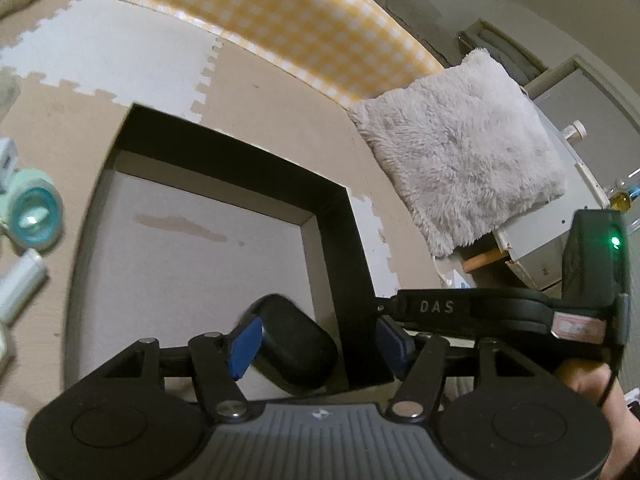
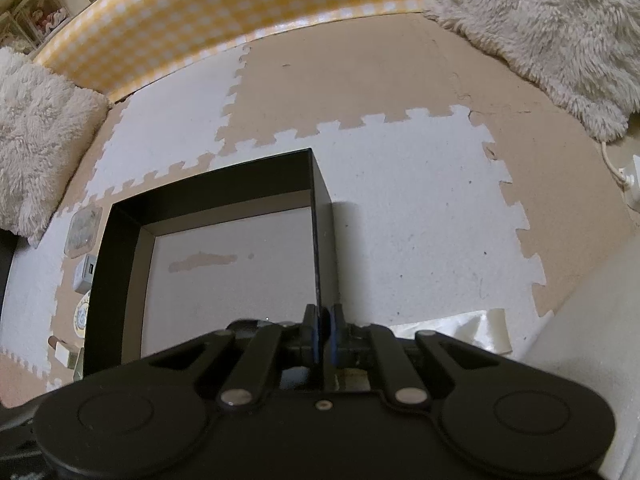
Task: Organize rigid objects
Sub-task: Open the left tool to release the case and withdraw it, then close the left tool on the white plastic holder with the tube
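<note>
Two grippers are working one black box (image 2: 120, 232): the right gripper (image 2: 325, 334) is pinching its side wall tight, while the left gripper (image 1: 318, 344) is sitting released around a black case (image 1: 294, 350), probably resting inside the box corner.

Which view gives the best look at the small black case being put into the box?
The left wrist view. There the rounded black case lies over the box floor, between the left claw's blue pads, which look apart from it. The right wrist view shows only the box and the right claw clamped on its wall; the case is hidden.
</note>
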Tool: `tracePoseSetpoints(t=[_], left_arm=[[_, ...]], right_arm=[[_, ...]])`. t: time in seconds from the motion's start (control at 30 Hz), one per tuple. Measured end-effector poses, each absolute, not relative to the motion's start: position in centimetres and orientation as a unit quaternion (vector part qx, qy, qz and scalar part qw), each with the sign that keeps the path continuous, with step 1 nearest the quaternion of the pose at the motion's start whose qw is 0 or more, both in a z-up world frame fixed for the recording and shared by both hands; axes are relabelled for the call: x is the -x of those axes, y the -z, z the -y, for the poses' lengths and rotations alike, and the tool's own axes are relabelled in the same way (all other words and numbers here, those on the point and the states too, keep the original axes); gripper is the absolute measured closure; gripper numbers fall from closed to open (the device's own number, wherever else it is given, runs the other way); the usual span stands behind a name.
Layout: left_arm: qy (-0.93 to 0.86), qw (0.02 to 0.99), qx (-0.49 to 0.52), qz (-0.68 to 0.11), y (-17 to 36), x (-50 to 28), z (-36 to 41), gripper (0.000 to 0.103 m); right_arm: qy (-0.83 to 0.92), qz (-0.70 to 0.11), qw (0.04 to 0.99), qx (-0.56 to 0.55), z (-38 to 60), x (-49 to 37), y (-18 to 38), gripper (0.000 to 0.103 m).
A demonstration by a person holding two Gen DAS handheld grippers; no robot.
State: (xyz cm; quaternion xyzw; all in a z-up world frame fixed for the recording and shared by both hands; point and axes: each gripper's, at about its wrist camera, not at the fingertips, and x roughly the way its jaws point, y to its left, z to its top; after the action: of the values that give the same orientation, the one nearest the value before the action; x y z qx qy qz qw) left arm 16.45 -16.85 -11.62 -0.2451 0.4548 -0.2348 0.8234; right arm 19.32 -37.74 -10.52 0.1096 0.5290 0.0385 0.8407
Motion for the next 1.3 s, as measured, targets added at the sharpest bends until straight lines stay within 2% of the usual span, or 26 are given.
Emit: tracePoseSetpoints(t=[0.27, 0.67, 0.93, 1.3], left_arm=[[0.22, 0.847, 0.198, -0.442, 8.6, -15.0, 14.9, 0.031], [0.156, 0.899, 0.082, -0.401, 5.6, -12.6, 9.8, 0.005], [0.099, 0.907, 0.06, -0.405, 6.2, -12.1, 5.4, 0.004], [0.077, 0.91, 0.011, -0.407, 8.8, -11.7, 3.3, 0.004]], right_arm=[[-0.038, -0.534, 0.839, -0.099, 37.5, -19.5, 10.4, 0.097], [-0.022, -0.551, 0.832, -0.06, 36.2, -20.2, 10.2, 0.099], [-0.016, -0.564, 0.825, -0.043, 35.6, -20.4, 9.9, 0.1], [0.0, -0.568, 0.822, -0.04, 35.3, -20.6, 9.9, 0.1]])
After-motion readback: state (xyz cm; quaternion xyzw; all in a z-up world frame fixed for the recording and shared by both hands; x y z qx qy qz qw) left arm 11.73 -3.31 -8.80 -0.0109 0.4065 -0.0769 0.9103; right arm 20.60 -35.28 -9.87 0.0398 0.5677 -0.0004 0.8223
